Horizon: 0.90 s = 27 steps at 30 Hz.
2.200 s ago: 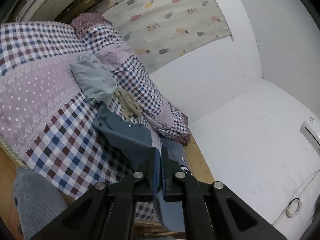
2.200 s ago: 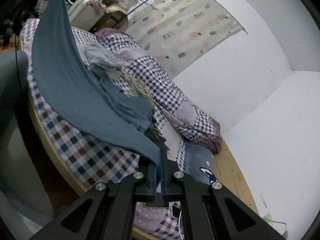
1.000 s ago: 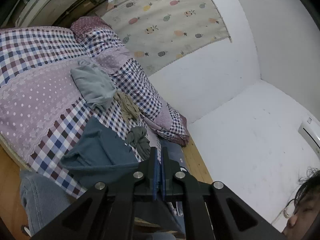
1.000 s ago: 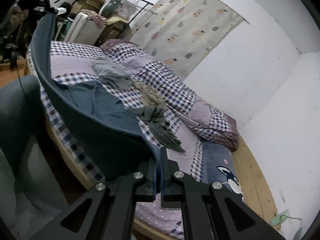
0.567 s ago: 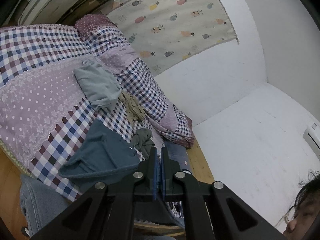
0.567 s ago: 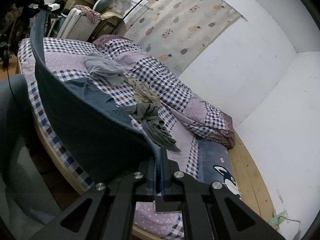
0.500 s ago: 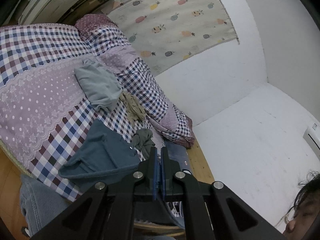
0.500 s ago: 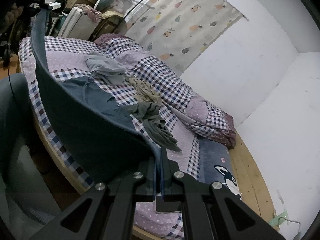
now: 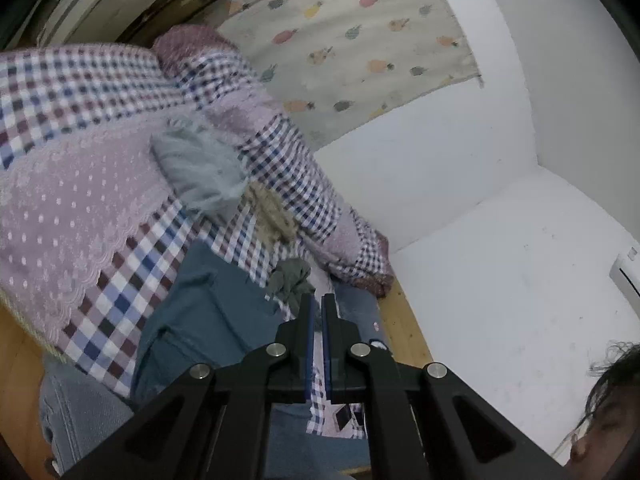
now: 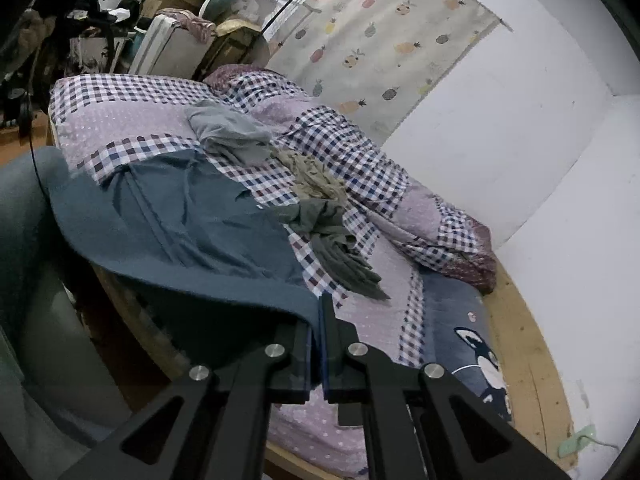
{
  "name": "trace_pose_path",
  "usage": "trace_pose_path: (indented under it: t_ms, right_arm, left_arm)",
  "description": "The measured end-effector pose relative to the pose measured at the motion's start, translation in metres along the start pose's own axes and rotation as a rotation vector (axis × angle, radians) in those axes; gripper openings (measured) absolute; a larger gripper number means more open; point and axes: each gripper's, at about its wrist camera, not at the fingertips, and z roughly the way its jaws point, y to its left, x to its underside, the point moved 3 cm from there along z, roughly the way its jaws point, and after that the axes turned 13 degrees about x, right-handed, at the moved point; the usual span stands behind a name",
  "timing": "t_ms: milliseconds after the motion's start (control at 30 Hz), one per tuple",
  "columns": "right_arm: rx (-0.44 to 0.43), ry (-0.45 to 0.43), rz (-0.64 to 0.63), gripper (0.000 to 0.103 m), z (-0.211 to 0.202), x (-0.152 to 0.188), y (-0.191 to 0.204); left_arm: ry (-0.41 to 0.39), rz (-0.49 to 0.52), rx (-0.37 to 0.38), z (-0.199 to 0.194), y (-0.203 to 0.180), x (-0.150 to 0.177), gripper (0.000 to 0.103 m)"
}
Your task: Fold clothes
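Observation:
A blue garment (image 10: pixel 180 220) lies spread over the near part of the bed (image 10: pixel 120 120). Its near hem hangs off the bed edge and runs into my right gripper (image 10: pixel 320 308), which is shut on that hem. The hem's far end droops low by a person's leg (image 10: pixel 24 208). In the left wrist view the same garment (image 9: pixel 200 312) lies left of my left gripper (image 9: pixel 316 304). That gripper's pads stand almost together, and only pale sheet shows in the slit between them.
Three crumpled garments lie further up the bed: light grey (image 10: pixel 228 132), beige (image 10: pixel 316 176) and dark grey-green (image 10: pixel 340 248). A rolled checked quilt (image 10: pixel 380 184) runs along the far side. Boxes and a clothes rack (image 10: pixel 180 32) stand behind. A person's head (image 9: pixel 608 420) is at the lower right.
The blue garment came down from being held high and stretched between both grippers and now lies on the bed. Its left end dropped, and dark cloth no longer hangs under the left gripper.

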Motion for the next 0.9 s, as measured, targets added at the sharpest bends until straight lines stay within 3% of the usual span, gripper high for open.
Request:
trace_pose_path:
  t_ms: [267,367,433,500,533,600,667,900]
  right_arm:
    - [-0.035,-0.006,-0.008,0.0,0.003,0.001,0.014]
    - [-0.03,-0.016,-0.01,0.0,0.001,-0.002,0.017]
    - [-0.026,-0.024,-0.012,0.0,-0.001,-0.006,0.018]
    - [-0.027,-0.033,-0.015,0.0,-0.002,-0.011,0.02]
    - [-0.026,-0.038,-0.017,0.0,-0.003,-0.013,0.021]
    - [-0.024,-0.047,-0.022,0.0,-0.002,-0.018,0.021]
    - [-0.018,-0.05,-0.021,0.0,0.001,-0.024,0.021]
    - [-0.011,-0.049,-0.026,0.0,0.02,-0.045,0.019]
  left_arm:
    - [0.116,-0.119,-0.117,0.025,0.048,0.036,0.002]
    - [0.14,-0.159,-0.14,0.03,0.064,0.048,0.006]
    - [0.151,-0.178,-0.143,0.032,0.071,0.054,0.012]
    - [0.16,-0.188,-0.143,0.034,0.074,0.059,0.035]
    - [0.162,-0.187,-0.141,0.035,0.075,0.062,0.04]
    - [0.169,-0.179,-0.136,0.036,0.074,0.066,0.059]
    - [0.179,-0.165,-0.135,0.038,0.073,0.068,0.068]
    - [0.195,-0.152,-0.136,0.04,0.075,0.072,0.076]
